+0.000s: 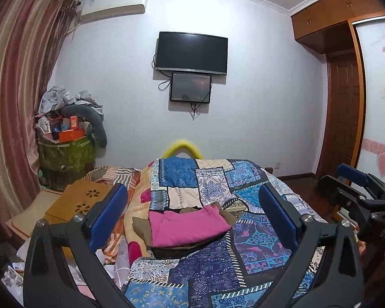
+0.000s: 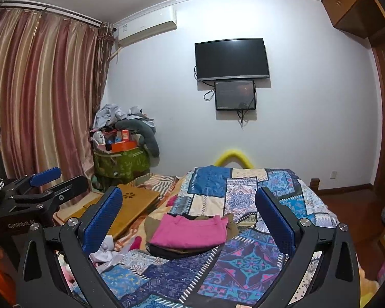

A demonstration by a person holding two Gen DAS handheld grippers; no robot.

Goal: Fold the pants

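Folded pink pants (image 1: 190, 227) lie on top of a stack of folded dark and brown clothes on the patchwork bedspread (image 1: 218, 264); they also show in the right wrist view (image 2: 191, 232). My left gripper (image 1: 192, 213) is open and empty, held above and in front of the stack. My right gripper (image 2: 188, 211) is open and empty too, beside the left one. The right gripper shows at the right edge of the left wrist view (image 1: 356, 184). The left gripper shows at the left edge of the right wrist view (image 2: 51, 179).
A wooden lap desk (image 2: 131, 205) lies on the bed's left side. Loose clothes (image 2: 105, 251) lie at the near left. A green bin piled with boxes and clothes (image 2: 123, 151) stands by the curtain (image 2: 38, 102). A TV (image 2: 231, 59) hangs on the far wall.
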